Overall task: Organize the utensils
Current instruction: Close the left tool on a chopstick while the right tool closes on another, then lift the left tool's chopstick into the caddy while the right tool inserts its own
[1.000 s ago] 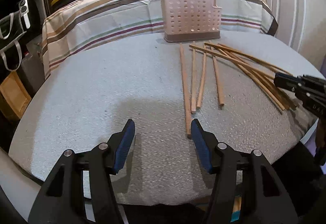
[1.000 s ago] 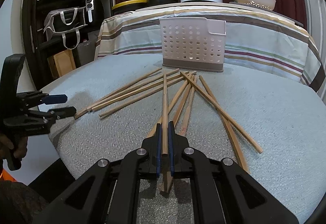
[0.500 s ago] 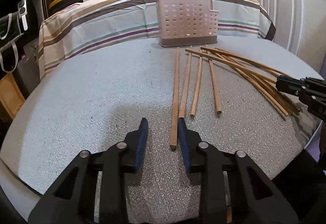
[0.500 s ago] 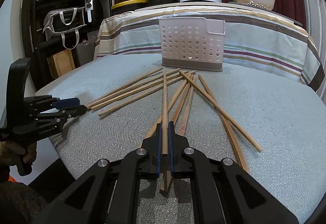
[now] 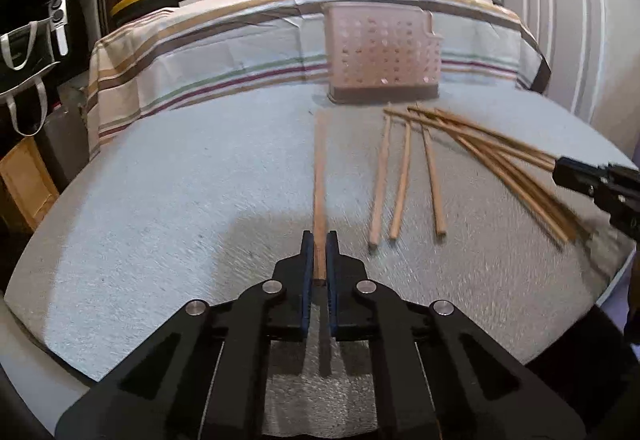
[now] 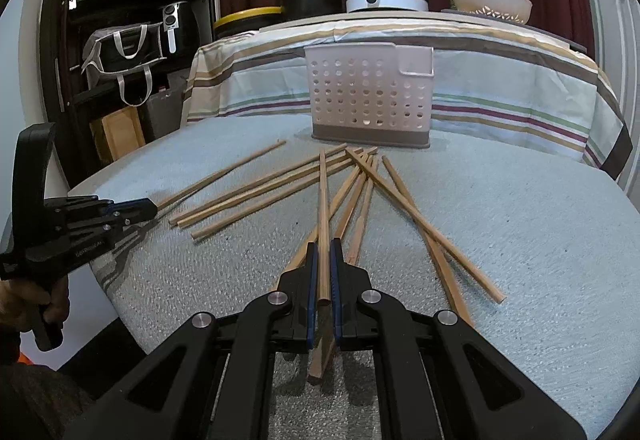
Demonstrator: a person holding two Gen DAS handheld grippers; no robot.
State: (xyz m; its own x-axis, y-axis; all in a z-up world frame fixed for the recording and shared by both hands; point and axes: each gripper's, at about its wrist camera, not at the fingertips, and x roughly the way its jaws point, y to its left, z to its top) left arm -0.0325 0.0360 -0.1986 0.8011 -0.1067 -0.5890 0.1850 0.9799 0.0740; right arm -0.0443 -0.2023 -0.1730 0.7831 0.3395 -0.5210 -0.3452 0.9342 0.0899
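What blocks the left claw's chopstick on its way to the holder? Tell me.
Nothing visible does. The left claw is shut on one chopstick that points toward the holder, and only bare table lies between them. The other chopsticks lie off to the side.

We held left gripper [image 5: 319,252] tilted down, blue pads clamped on one chopstick [image 5: 319,175] near its end. Right gripper [image 6: 324,260] likewise angled down, pads pinched on another chopstick [image 6: 322,215]. Hand [image 6: 30,304] gripped left tool's handle.
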